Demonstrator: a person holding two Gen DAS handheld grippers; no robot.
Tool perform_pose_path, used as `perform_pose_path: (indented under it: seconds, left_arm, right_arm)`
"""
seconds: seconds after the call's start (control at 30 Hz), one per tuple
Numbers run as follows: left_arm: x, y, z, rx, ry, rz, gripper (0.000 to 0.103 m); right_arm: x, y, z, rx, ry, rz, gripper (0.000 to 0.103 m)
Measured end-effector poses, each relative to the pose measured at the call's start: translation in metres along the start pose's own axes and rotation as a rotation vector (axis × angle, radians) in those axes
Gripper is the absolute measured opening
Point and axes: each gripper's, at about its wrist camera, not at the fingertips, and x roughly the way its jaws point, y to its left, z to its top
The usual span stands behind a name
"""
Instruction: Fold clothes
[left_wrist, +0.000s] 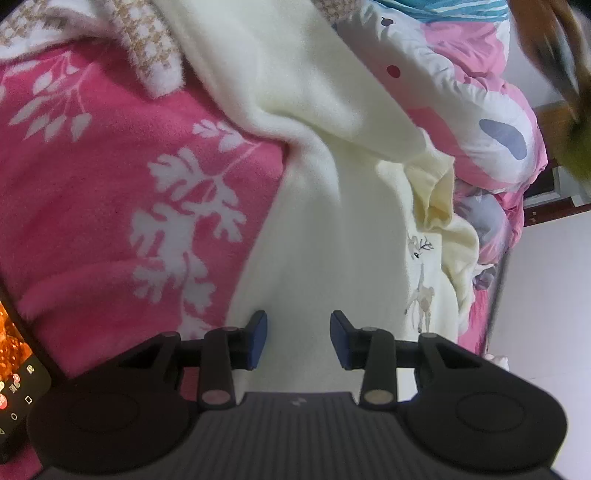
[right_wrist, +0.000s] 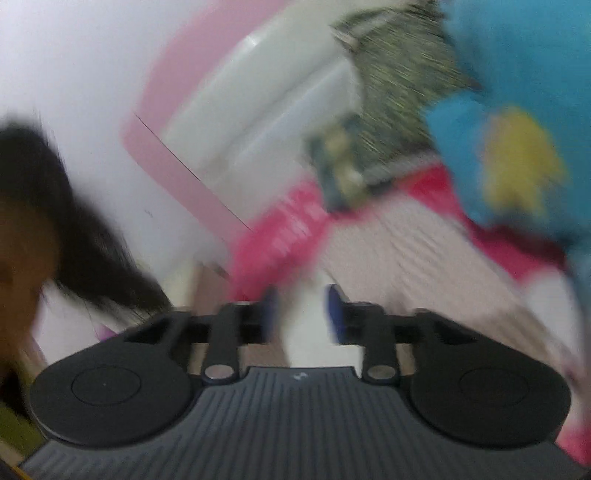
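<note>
A cream fleece garment (left_wrist: 314, 184) with a small deer print (left_wrist: 421, 288) lies spread over a pink blanket (left_wrist: 110, 184) with white leaves. One sleeve is folded across it, and its cuff (left_wrist: 436, 184) is bunched at the right. My left gripper (left_wrist: 298, 338) hovers over the garment's near part. Its blue pads (left_wrist: 258, 339) are apart, and only cloth lying below shows in the gap. The right wrist view is heavily blurred. There my right gripper (right_wrist: 301, 315) also has its pads apart, and I see nothing pinched between them.
A lit phone (left_wrist: 18, 369) lies at the blanket's left edge. A tan houndstooth cloth (left_wrist: 147, 44) lies at the far left and a pink-and-white quilt (left_wrist: 480, 110) at the right. The right wrist view shows a blue cloth (right_wrist: 517, 110), a speckled olive cloth (right_wrist: 388, 92) and a person's dark hair (right_wrist: 55, 221).
</note>
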Motion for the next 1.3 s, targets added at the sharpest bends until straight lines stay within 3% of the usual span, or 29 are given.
perform_pose_path:
  seconds: [0.13,0.23,0.37,0.4,0.43,0.5,0.6,0.67,0.8,0.87,0.9,0.97,1.07,1.1,1.13,1.23,1.3]
  left_arm:
    - [0.001,-0.003,0.0,0.02,0.006,0.007,0.039]
    - [0.002,-0.004,0.001,0.04,0.013,0.014,0.039]
    - [0.003,-0.008,0.001,0.073,0.024,0.028,0.039]
    - [0.003,-0.009,0.001,0.084,0.026,0.031,0.039]
    - [0.004,-0.01,0.002,0.094,0.029,0.035,0.039]
    - [0.004,-0.011,0.001,0.11,0.033,0.041,0.039]
    - [0.004,-0.014,0.0,0.136,0.038,0.054,0.039]
    - [0.004,-0.015,-0.001,0.149,0.041,0.063,0.039]
    - [0.003,-0.015,-0.002,0.153,0.041,0.067,0.04]
    - [0.003,-0.014,-0.002,0.149,0.04,0.064,0.04]
    - [0.003,-0.014,-0.001,0.147,0.041,0.062,0.04]
    - [0.003,-0.013,0.0,0.141,0.043,0.058,0.04]
    - [0.003,-0.013,0.0,0.135,0.044,0.054,0.04]
    - [0.003,-0.012,0.0,0.133,0.044,0.052,0.04]
    - [0.003,-0.012,0.0,0.133,0.044,0.052,0.04]
    - [0.002,-0.012,0.0,0.138,0.045,0.051,0.04]
    - [0.001,-0.011,0.0,0.139,0.045,0.048,0.04]
  right_arm:
    - [-0.021,0.007,-0.065,-0.102,0.19,-0.262,0.056]
    - [-0.018,0.01,-0.112,-0.222,0.345,-0.391,0.057]
    - [0.001,0.005,-0.164,-0.448,0.476,-0.561,0.057]
    - [0.007,0.0,-0.171,-0.5,0.499,-0.606,0.047]
    - [0.015,-0.007,-0.175,-0.548,0.516,-0.646,0.026]
    - [0.026,-0.023,-0.168,-0.576,0.466,-0.717,0.022]
    - [0.036,-0.05,-0.134,-0.494,0.236,-0.798,0.028]
    - [0.042,-0.072,-0.117,-0.365,0.144,-0.791,0.034]
    - [0.03,-0.081,-0.113,-0.251,0.079,-0.765,0.035]
    - [0.009,-0.071,-0.114,-0.21,0.015,-0.75,0.047]
    - [-0.004,-0.065,-0.115,-0.187,-0.026,-0.74,0.059]
    - [-0.028,-0.052,-0.119,-0.158,-0.111,-0.742,0.074]
    - [-0.05,-0.033,-0.126,-0.138,-0.194,-0.805,0.077]
    - [-0.051,-0.031,-0.128,-0.115,-0.192,-0.793,0.068]
    - [-0.049,-0.032,-0.13,-0.081,-0.174,-0.75,0.049]
    - [-0.023,-0.038,-0.138,-0.021,-0.097,-0.62,0.026]
    - [0.003,-0.047,-0.142,0.012,-0.037,-0.546,0.021]
